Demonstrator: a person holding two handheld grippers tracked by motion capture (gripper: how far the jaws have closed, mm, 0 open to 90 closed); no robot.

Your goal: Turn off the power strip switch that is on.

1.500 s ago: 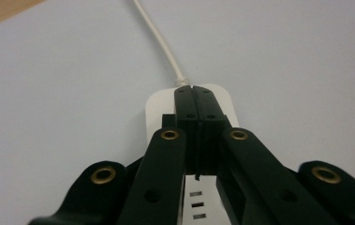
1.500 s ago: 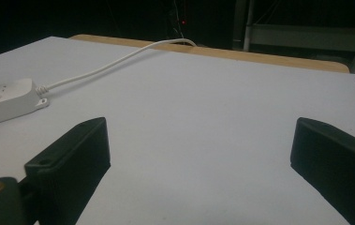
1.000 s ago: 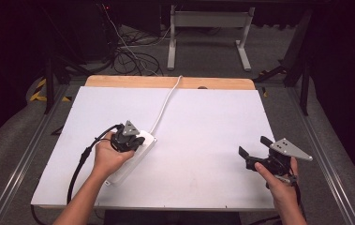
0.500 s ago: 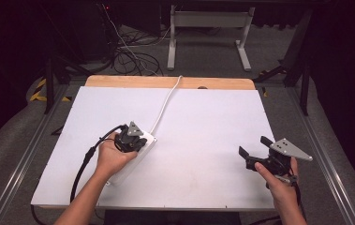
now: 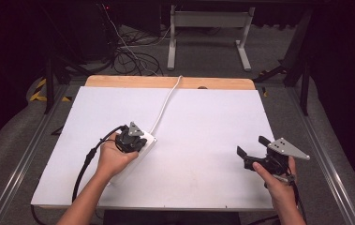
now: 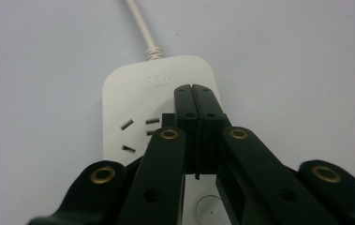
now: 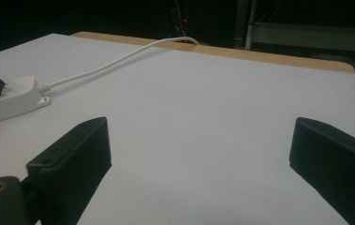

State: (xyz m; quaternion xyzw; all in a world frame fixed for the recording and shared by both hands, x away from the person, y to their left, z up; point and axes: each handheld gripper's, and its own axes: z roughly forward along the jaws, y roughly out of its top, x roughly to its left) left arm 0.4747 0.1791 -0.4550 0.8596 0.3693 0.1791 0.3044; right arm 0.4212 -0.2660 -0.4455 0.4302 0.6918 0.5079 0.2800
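Observation:
A white power strip (image 5: pixel 150 141) lies on the white table top (image 5: pixel 212 122), left of centre, and its white cord (image 5: pixel 166 101) runs to the far edge. My left gripper (image 5: pixel 132 139) hovers right over the strip, held by a hand. In the left gripper view its jaws are shut (image 6: pixel 191 89), tips together above the strip (image 6: pixel 133 89) beside a socket; whether they touch it or hold anything I cannot tell. My right gripper (image 5: pixel 252 146) is open at the near right, well away from the strip. Its jaws (image 7: pixel 198 136) stand wide apart over bare table, with the strip (image 7: pixel 11 101) at far left.
A wooden strip (image 5: pixel 166 82) borders the table's far edge, where the cord (image 7: pixel 119 56) goes over. Behind it are a grey metal stand (image 5: pixel 208 28) and a tangle of cables (image 5: pixel 133 56) on the floor. Metal rails (image 5: pixel 39 140) run along both sides.
My left gripper has shifted slightly to the right over the power strip and turned a little. The right gripper has stayed where it was, still open.

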